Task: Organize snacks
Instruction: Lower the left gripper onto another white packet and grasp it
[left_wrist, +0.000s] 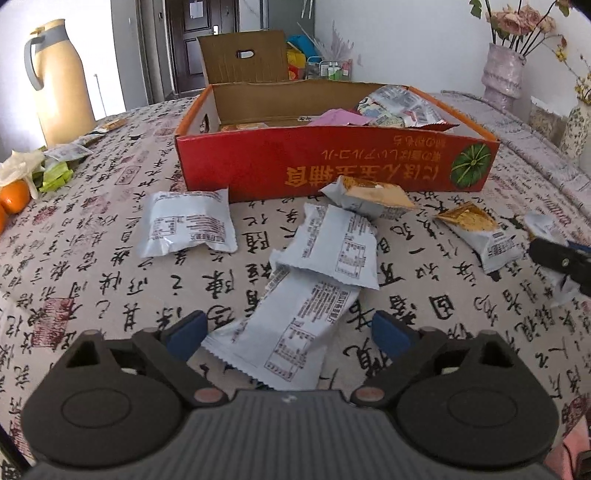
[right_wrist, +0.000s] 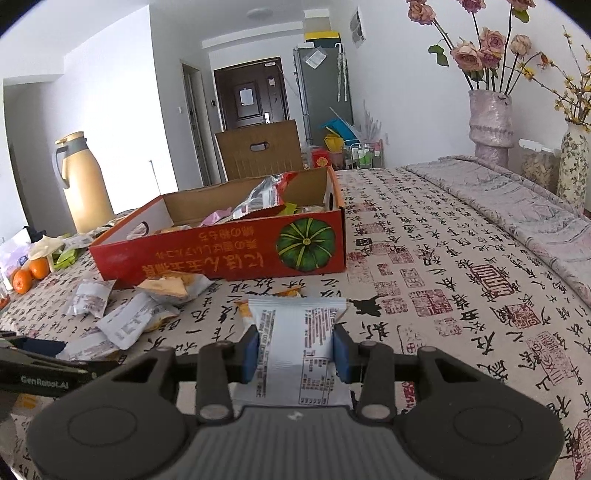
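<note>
- The right gripper (right_wrist: 295, 356) is clamping its jaws across a white snack packet (right_wrist: 297, 343), lifted near the red box (right_wrist: 221, 254).
- The left gripper (left_wrist: 288, 332), jaws apart, is straddling another packet (left_wrist: 284, 339) on the tabletop (left_wrist: 92, 258).
- Packets are looking light, crinkly, slippery; mid-body grips are seeming safest.

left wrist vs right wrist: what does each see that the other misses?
Left wrist only: the open left gripper straddling a white snack packet that lies on the tablecloth, not gripped.

Right wrist only: the right gripper shut on a white packet, and a grey fridge by the door.

Both: the red pumpkin box already holding snacks, loose packets in front of it, the yellow thermos, oranges.
</note>
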